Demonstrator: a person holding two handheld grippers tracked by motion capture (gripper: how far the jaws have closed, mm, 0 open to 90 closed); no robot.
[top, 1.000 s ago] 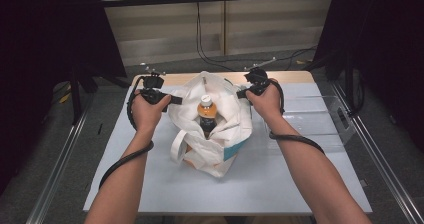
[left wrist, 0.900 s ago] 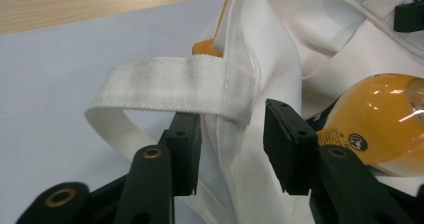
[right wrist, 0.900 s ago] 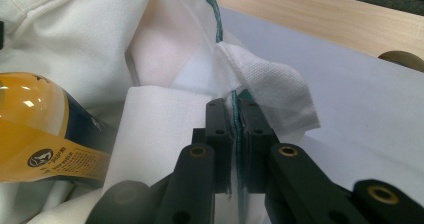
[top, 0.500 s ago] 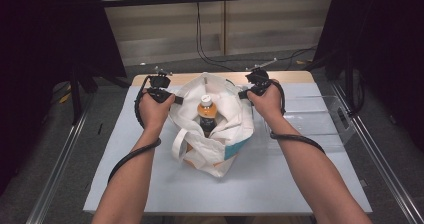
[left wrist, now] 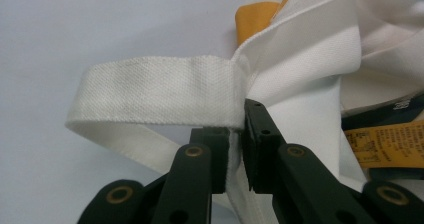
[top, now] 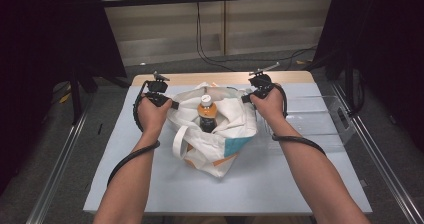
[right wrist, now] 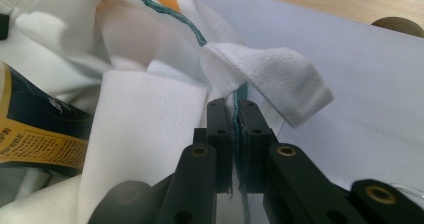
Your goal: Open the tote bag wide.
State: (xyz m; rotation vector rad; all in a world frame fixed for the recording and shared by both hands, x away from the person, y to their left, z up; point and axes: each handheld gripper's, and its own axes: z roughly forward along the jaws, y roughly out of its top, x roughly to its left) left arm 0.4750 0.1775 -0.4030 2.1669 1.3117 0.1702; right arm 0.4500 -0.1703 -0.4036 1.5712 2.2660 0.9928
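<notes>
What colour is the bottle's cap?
White. The bottle's cap shows best in the high view, poking out of the bag.

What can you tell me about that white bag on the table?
The bag is a white cloth tote with orange and teal patches and flat woven handles. It sits slumped on the pale table, mouth open upward, with a bottle standing inside. The left gripper has just closed on its rim beside a handle; the right gripper is shut on the opposite teal-stitched edge. One handle loop hangs down the near side.
</notes>
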